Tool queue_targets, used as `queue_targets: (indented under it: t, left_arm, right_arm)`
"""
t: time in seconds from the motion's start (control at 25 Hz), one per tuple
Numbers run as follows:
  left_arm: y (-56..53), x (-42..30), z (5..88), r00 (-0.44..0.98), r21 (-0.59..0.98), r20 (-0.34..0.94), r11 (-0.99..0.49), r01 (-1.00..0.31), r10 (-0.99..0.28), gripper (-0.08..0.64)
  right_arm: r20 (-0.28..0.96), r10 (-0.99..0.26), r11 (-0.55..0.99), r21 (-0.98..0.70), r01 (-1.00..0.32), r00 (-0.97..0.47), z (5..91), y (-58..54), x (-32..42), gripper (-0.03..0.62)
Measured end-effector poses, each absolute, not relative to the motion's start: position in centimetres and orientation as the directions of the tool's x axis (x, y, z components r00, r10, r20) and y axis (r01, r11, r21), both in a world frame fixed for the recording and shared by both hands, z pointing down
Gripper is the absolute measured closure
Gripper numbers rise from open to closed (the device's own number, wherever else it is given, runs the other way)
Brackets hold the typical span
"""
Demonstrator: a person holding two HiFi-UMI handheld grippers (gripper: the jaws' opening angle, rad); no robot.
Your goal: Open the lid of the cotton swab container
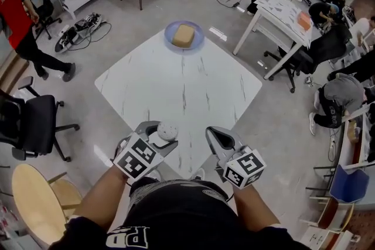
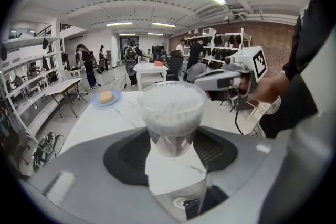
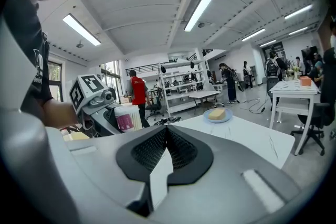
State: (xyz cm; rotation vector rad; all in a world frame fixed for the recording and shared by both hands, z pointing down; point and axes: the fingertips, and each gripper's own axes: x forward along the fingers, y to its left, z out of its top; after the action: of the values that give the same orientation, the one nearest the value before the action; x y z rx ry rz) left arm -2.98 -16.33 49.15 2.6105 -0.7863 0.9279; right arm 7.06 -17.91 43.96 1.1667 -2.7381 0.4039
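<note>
The left hand-held gripper (image 1: pixel 159 134) clamps a round, clear plastic container (image 1: pixel 167 130) above the near corner of the worktop (image 1: pixel 176 96), a white, glossy, marble-veined slab with straight edges. The container stands upright, long axis vertical, its top packed with fluffy white swab heads. Beside it, over the same corner, the right hand-held gripper (image 1: pixel 215 136) has its ribbed black pads (image 3: pixel 181 150) pressed together on nothing. The slab lies open up to its far corner, where a blue plate (image 1: pixel 170 39) carries a yellow block (image 1: pixel 183 36).
</note>
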Motion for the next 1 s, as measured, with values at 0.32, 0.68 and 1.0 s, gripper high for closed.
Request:
queue_targets:
  t: [0.32, 0.68, 1.0]
  left_arm:
    - [-16.9, -2.7, 49.9, 0.641, 0.059, 0.668, -0.832, -0.551, -0.378, 0.255]
    - [-17.7, -2.7, 50.3, 0.631, 0.049, 0.679, -0.834, -0.550, -0.376, 0.254]
    - [-18.2, -2.5, 50.3, 0.629, 0.053, 0.684, -0.835, -0.547, -0.369, 0.253]
  right_arm:
    - [0.239, -0.681, 0.667, -0.188, -0.721, -0.692, 44.2, -18.5, 7.2, 0.592]
    - [0.231, -0.670, 0.689, -0.158, -0.707, -0.705, 43.7, -18.6, 6.6, 0.591]
    - [0.230, -0.658, 0.716, -0.103, -0.690, -0.717, 43.2, -18.3, 6.3, 0.546]
